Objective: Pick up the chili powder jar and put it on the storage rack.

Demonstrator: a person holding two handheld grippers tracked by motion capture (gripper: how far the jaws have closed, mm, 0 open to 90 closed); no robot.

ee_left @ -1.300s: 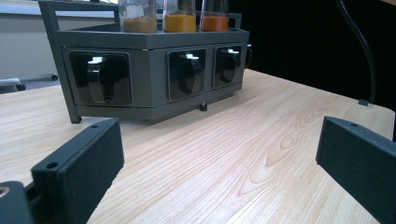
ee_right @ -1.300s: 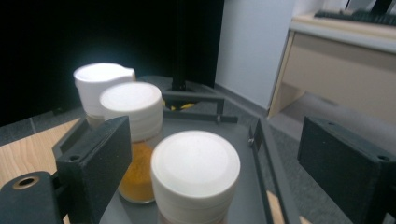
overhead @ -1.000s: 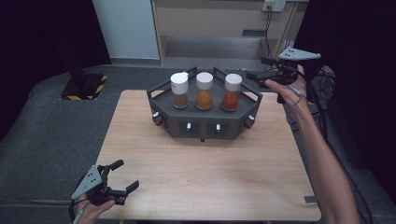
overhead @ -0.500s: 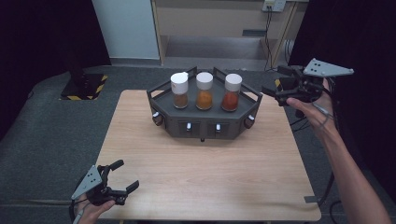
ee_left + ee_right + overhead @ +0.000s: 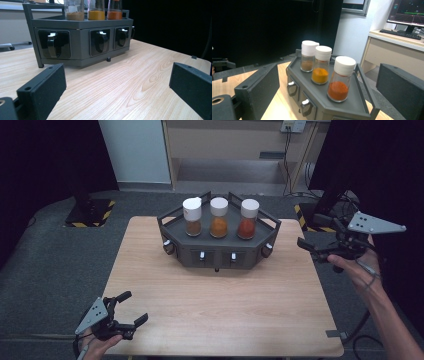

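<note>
Right gripper (image 5: 311,248) hangs beside the rack (image 5: 218,251), fingers just spreading, empty, facing the red jar (image 5: 248,219); left gripper (image 5: 131,308) rests released.

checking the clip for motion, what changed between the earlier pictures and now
The right gripper has drawn away from the right end of the spice rack, out past the table's right edge and nearer the person. Its jaws, with nothing between them, have just been opening. The left gripper, the rack and its three jars stayed put.
</note>
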